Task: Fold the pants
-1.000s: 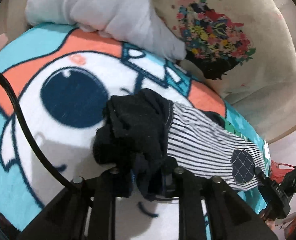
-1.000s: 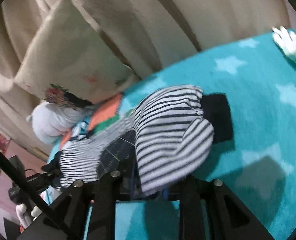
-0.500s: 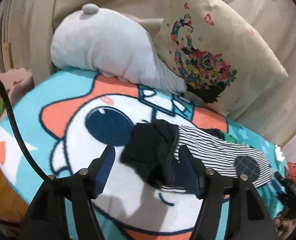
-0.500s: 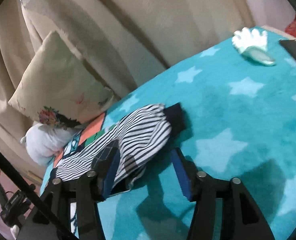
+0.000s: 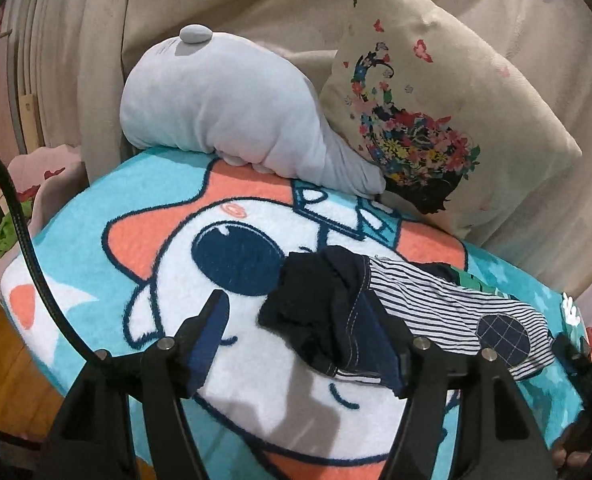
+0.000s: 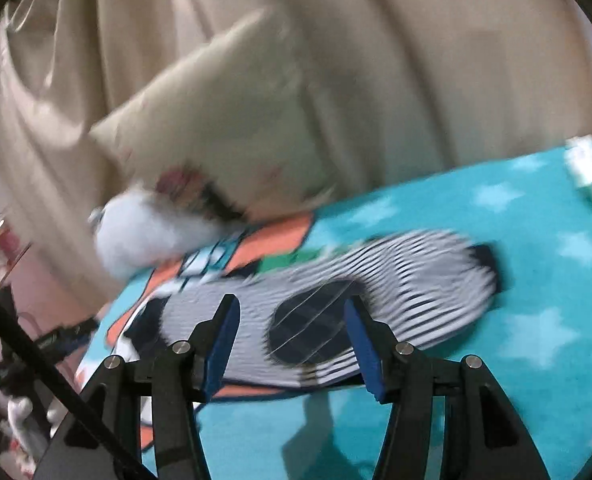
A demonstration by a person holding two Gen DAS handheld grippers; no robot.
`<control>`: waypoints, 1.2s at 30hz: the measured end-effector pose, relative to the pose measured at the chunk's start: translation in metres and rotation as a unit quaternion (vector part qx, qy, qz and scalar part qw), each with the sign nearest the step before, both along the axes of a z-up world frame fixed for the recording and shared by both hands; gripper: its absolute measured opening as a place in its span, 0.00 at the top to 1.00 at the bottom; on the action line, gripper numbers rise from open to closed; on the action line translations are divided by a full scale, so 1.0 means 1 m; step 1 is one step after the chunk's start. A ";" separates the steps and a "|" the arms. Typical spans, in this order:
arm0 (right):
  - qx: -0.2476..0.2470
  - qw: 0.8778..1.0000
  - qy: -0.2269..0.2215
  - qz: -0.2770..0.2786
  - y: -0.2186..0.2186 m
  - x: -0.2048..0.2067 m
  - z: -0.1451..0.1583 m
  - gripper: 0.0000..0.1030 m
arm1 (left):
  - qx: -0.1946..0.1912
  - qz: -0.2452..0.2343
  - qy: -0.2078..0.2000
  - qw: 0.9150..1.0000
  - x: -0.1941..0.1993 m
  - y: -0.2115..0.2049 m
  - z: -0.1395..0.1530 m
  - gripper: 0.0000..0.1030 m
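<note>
I hold a gripper in each hand above a bed covered by a bright turquoise cartoon blanket (image 5: 95, 208). The striped pants (image 5: 436, 300) lie flat on that blanket, below a grey plush toy (image 5: 231, 112) and a floral pillow (image 5: 436, 100) leaning at the head of the bed. My left gripper (image 5: 296, 344) has its jaws spread wide and grips nothing; the dark bunched end of the pants sits loose between them. My right gripper (image 6: 291, 340) is equally wide open and empty, hovering over the dark checked patch (image 6: 308, 328), though this view is blurred. The pants look light, soft and floppy, so I judge they will sag and crumple unless pinched at a firm edge: the thick dark band at either end seems the best hold. Their long axis runs between my two grippers, the bunched dark end toward my left, the other dark-edged end toward my right.
</note>
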State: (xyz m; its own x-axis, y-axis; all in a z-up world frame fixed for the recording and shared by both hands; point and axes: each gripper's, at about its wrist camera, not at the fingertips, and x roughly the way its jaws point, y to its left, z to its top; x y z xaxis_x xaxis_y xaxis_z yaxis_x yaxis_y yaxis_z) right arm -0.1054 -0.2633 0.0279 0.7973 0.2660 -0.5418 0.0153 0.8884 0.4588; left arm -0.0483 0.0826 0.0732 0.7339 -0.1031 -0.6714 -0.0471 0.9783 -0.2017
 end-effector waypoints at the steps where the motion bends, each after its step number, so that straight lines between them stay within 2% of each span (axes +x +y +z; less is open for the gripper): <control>1: 0.000 1.000 0.015 -0.005 -0.001 0.004 -0.009 0.43 | 0.000 -0.001 0.001 1.000 0.000 0.000 0.000 0.35; 5: 0.023 0.996 0.065 -0.052 -0.023 0.006 -0.036 0.43 | 0.002 0.001 -0.001 1.000 -0.002 0.001 0.002 0.35; 7: 0.041 0.995 0.059 -0.062 -0.034 -0.003 -0.036 0.43 | 0.003 0.001 -0.001 1.000 -0.001 0.001 0.002 0.35; 12: 0.018 0.995 0.039 -0.088 -0.041 -0.022 -0.017 0.41 | 0.012 -0.006 0.000 1.000 0.000 -0.006 0.000 0.34; 19: 0.013 0.996 0.034 -0.079 -0.032 -0.020 -0.013 0.39 | 0.064 -0.003 -0.019 0.998 -0.003 -0.023 0.002 0.34; 24: 0.006 0.997 0.046 -0.068 -0.024 -0.016 -0.019 0.39 | 0.084 0.005 -0.031 0.996 -0.006 -0.024 0.002 0.33; 36: 0.005 0.997 0.052 -0.063 -0.023 -0.015 -0.024 0.37 | 0.079 0.010 -0.034 0.996 -0.006 -0.022 0.000 0.30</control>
State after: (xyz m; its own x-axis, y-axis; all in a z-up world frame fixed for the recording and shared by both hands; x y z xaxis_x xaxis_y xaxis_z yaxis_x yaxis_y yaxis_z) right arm -0.1204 -0.2864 0.0043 0.7644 0.1730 -0.6211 0.1744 0.8720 0.4575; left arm -0.0544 0.0610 0.0732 0.7788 0.0153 -0.6271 -0.0585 0.9971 -0.0482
